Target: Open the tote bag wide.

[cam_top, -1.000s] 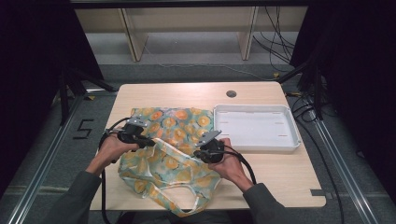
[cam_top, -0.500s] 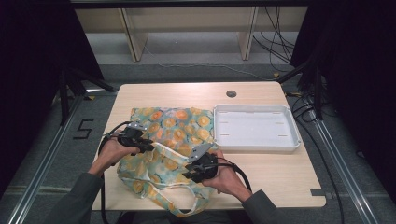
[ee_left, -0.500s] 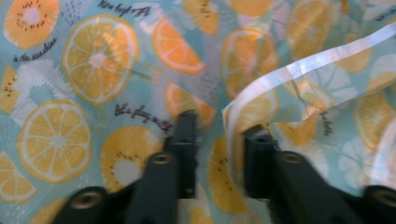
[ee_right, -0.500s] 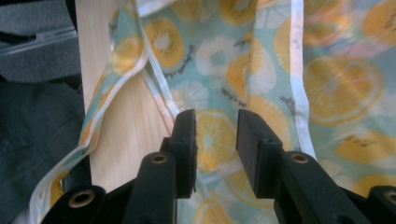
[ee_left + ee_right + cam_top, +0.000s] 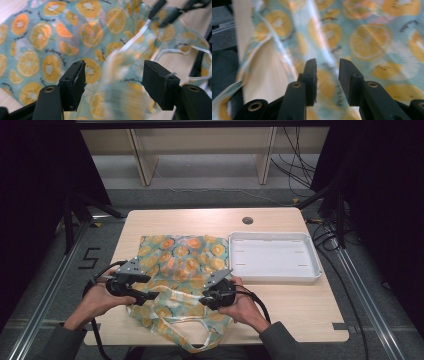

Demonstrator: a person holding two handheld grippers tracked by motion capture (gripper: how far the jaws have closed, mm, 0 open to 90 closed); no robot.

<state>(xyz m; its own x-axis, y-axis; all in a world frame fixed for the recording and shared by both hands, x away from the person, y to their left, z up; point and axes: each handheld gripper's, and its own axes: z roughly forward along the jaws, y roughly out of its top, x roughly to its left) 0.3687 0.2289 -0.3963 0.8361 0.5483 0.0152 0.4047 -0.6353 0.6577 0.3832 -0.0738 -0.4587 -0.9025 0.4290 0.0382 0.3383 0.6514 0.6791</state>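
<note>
The orange-print bag (image 5: pixel 182 270) lies spread on the near-left half of the tabletop (image 5: pixel 295 305), its body flat toward the middle and its mouth and pale handles (image 5: pixel 197 332) bunched at the near edge, where part of the fabric hangs over.

The left tool (image 5: pixel 150 295) sits at the bag's left border, in the person's left hand (image 5: pixel 97 300). Its jaws have just been opening and now stand wide apart. In the left gripper view (image 5: pixel 113 85) blurred fabric and a pale strap run through the gap, but neither pad presses on them, so nothing is held there.

The right tool (image 5: pixel 206 296) rests over the bag's near-right part, in the right hand (image 5: pixel 245 307). In the right gripper view (image 5: pixel 327 72) its jaws stand a little apart with a fold of the printed fabric running between them. The pads do not visibly pinch it, so it reads as loosened rather than clamped.

A white tray (image 5: pixel 312 270) lies to the right of the bag, its left wall just beside the bag's right border. Bare wood is open along the far edge around a dark round grommet (image 5: pixel 247 220), in a strip left of the bag, and across the near-right corner. The two tools are near each other, with the bag's crumpled near part between them.
</note>
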